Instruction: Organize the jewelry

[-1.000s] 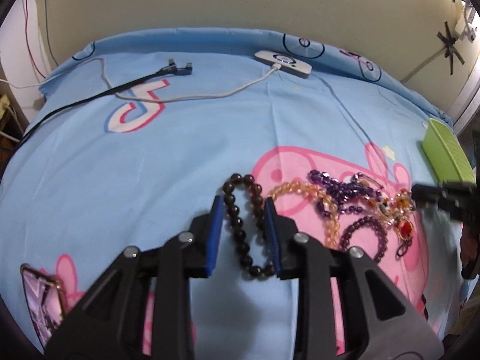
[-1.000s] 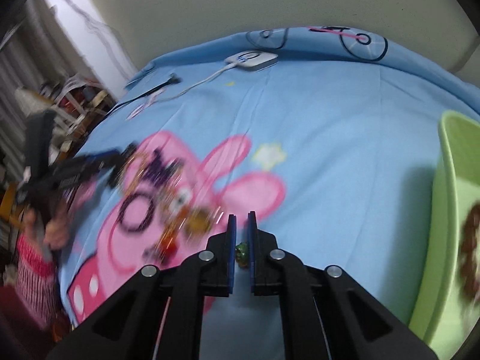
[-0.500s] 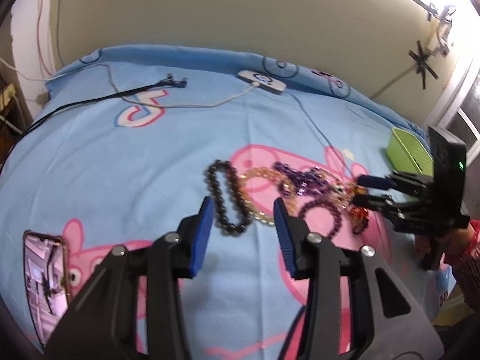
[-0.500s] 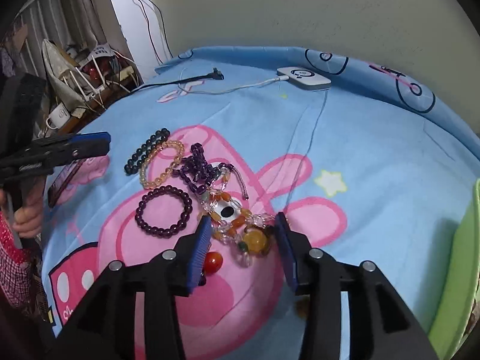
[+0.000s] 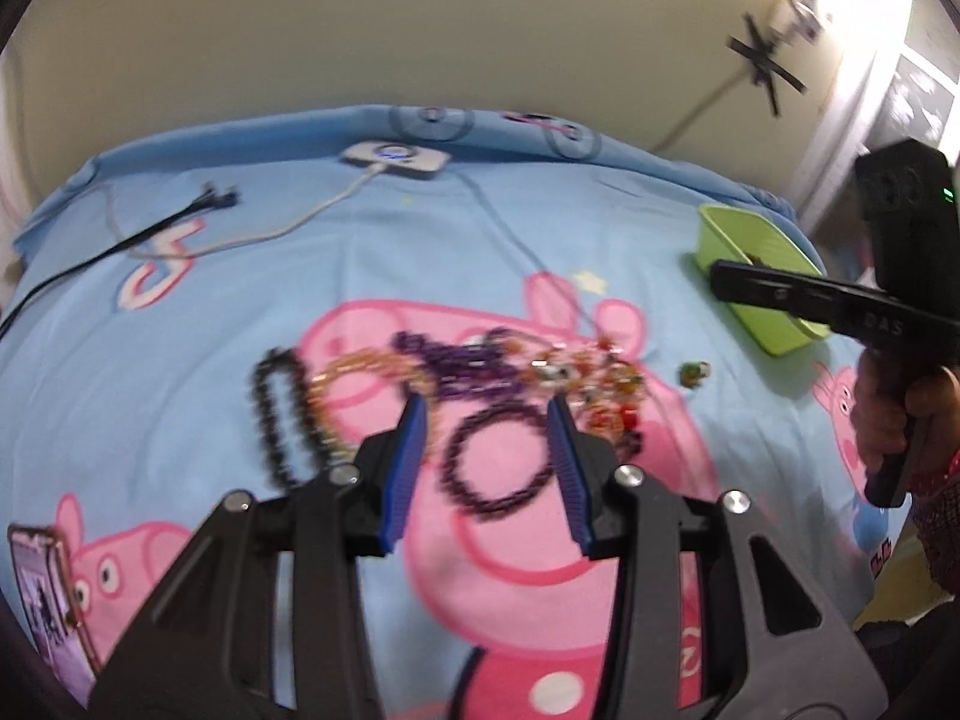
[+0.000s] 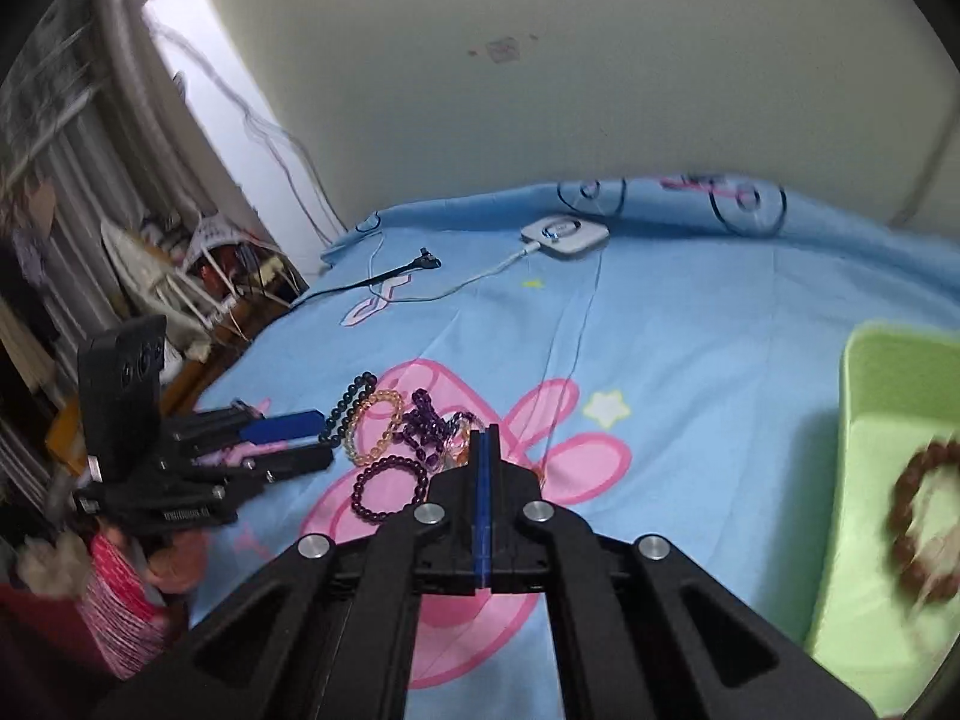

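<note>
**Fig. 1. Both grippers above the bead pile; tray to the right**

Nearest my left gripper [image 5: 486, 420], whose blue-padded fingers stand partly apart with nothing pressed between them, I see the purple bead bracelet [image 5: 501, 459]: a closed ring of small round dark beads lying flat on the bedsheet [image 5: 420, 252], framed in the gap between the fingertips but below them, not touched. I judge it light, limp and prone to rolling; I would pinch one arc of the ring across the string, not span the whole loop. Left of the left finger lies the black bead bracelet [image 5: 279, 420], a long narrow loop of larger glossy beads, with an amber bead bracelet [image 5: 354, 378] just beside it. Beyond the fingertips sits a tangle of purple and mixed coloured glass beads [image 5: 540, 366]; I expect snagging there, and the glass pieces may be fragile.

My right gripper [image 6: 485, 450] has its fingers closed pad to pad, and I see nothing between them; the pile lies just past and left of its tips. A small green charm [image 5: 695, 370] lies alone on the sheet to the right of the pile. Farther right stands the green plastic tray [image 6: 888, 372], rigid and smooth-walled, holding a brown bead bracelet [image 6: 927, 522]. Farthest off, a white charger pad [image 6: 564, 234] with its cable rests near the wall.
</note>
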